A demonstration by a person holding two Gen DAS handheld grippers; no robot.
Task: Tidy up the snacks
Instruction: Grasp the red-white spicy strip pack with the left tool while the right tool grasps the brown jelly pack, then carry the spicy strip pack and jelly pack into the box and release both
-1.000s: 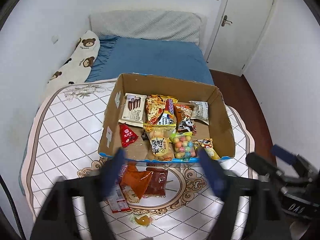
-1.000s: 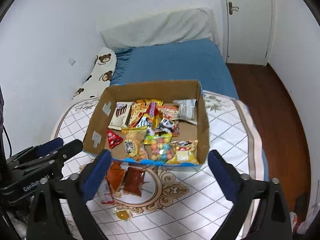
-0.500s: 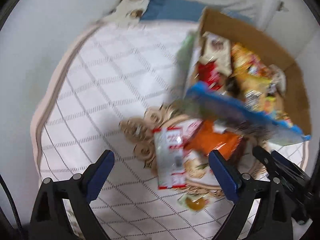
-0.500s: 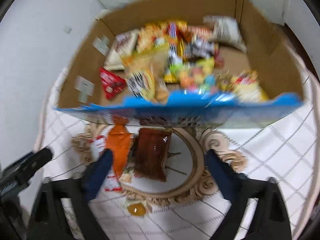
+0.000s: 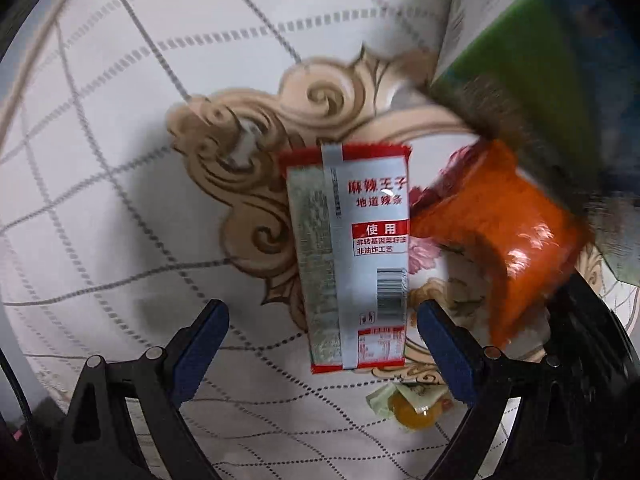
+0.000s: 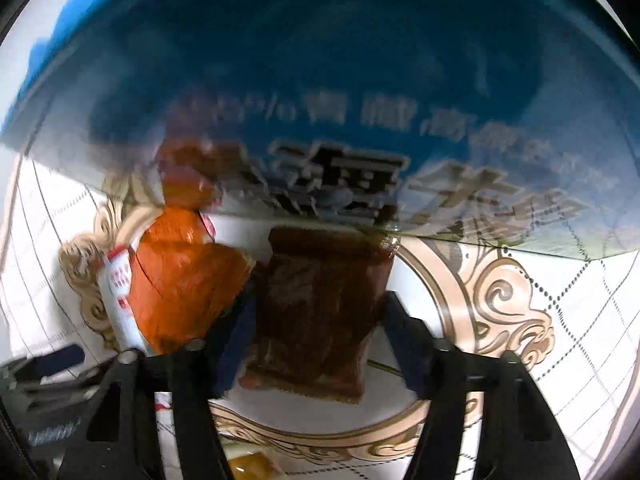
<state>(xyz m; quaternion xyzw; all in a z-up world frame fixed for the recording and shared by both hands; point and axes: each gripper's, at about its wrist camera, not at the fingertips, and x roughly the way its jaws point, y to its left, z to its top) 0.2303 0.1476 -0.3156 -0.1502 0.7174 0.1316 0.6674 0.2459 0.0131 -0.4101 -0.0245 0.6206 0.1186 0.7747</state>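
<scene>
A red and silver snack packet [image 5: 352, 256] lies flat on the patterned cloth, its near end between the fingers of my open left gripper [image 5: 320, 332]. An orange packet [image 5: 508, 236] lies to its right and also shows in the right wrist view [image 6: 180, 284]. A dark brown packet [image 6: 316, 312] lies in front of the box; my open right gripper [image 6: 316, 328] straddles its near half without gripping it. A small yellow jelly cup [image 5: 412, 414] lies near the left gripper's right finger. The blue-printed box wall [image 6: 320, 80] fills the top of the right view.
The box's green and blue side [image 5: 520, 60] stands close at the upper right of the left view. The quilted white cloth [image 5: 100, 160] with beige scrollwork spreads to the left. The other gripper's dark body [image 6: 44, 364] shows at the lower left of the right view.
Both grippers have dropped low and close to the packets in front of the box. The left now frames the red and silver packet, the right frames the brown packet. Both stay open.
</scene>
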